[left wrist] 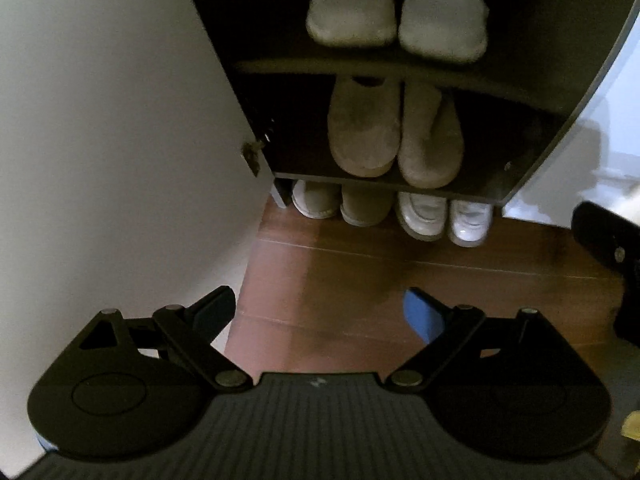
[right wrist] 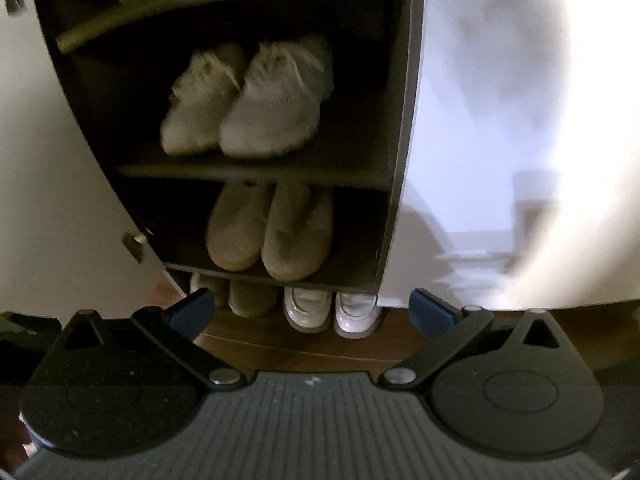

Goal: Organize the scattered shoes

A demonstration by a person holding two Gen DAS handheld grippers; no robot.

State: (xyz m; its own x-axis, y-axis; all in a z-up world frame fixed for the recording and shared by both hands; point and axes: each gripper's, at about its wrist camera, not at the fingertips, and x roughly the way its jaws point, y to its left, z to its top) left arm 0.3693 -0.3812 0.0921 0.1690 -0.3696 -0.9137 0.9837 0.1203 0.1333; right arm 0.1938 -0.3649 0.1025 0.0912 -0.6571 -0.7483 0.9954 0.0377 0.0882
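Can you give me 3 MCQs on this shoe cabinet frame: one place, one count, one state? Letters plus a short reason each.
1. Where are the tan boots?
A. bottom shelf inside the cabinet
B. on the floor in front of the left gripper
C. on the shelf above the white sneakers

2. How many shoes stand on the floor under the cabinet?
A. two
B. four
C. six

3. What state are the left gripper and right gripper in?
A. both open and empty
B. left shut on a shoe
C. both shut

Key: 1 A, the boots sit one shelf below the white sneakers. 2 B, two tan shoes and two glossy white shoes line up there. 3 A, the fingers are spread with nothing between them.
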